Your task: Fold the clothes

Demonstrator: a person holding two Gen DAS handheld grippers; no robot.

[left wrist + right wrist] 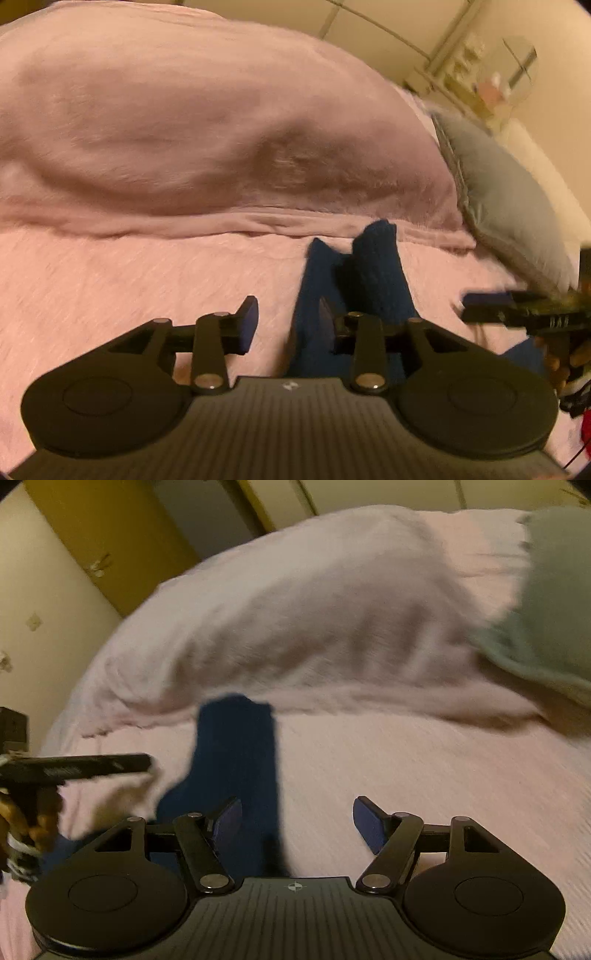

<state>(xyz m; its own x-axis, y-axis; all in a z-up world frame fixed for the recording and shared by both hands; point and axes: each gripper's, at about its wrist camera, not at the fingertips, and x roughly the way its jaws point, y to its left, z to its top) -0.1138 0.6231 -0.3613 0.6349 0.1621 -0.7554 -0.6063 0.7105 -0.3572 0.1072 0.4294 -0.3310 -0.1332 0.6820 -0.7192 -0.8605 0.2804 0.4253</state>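
- Fabric first: one dark navy garment (332,295) is lying on the bed, soft and a bit nubby-looking, long and narrow in shape, maybe a pair of socks or leggings, too blurry to call.
- It's sitting on a pale pink fuzzy blanket (147,280) that's covering the whole bed, with one big rounded lump of the same pink fleece (184,129) bulging up behind it.
- Long axis of the navy thing is running away from the cameras toward that lump, and in the left wrist view the far end is splitting into two blunt tips.
- One grey-green cushion (509,199) with a sheen is leaning at the right side of the bed, near the far end of the garment but apart from it.
- Two hand-held grippers in total, both black plastic with flat blue-ish pads.
- Left hand-held gripper (288,325) is hovering low over the near part of the garment, jaws parted; navy cloth is showing in the gap, but I can't see the pads pressing on it.
- Right hand-held gripper (295,823) is standing wide apart, left pad over the garment's edge, right pad over bare pink blanket, nothing pinched.
- Each one is poking into the other's view from the side.
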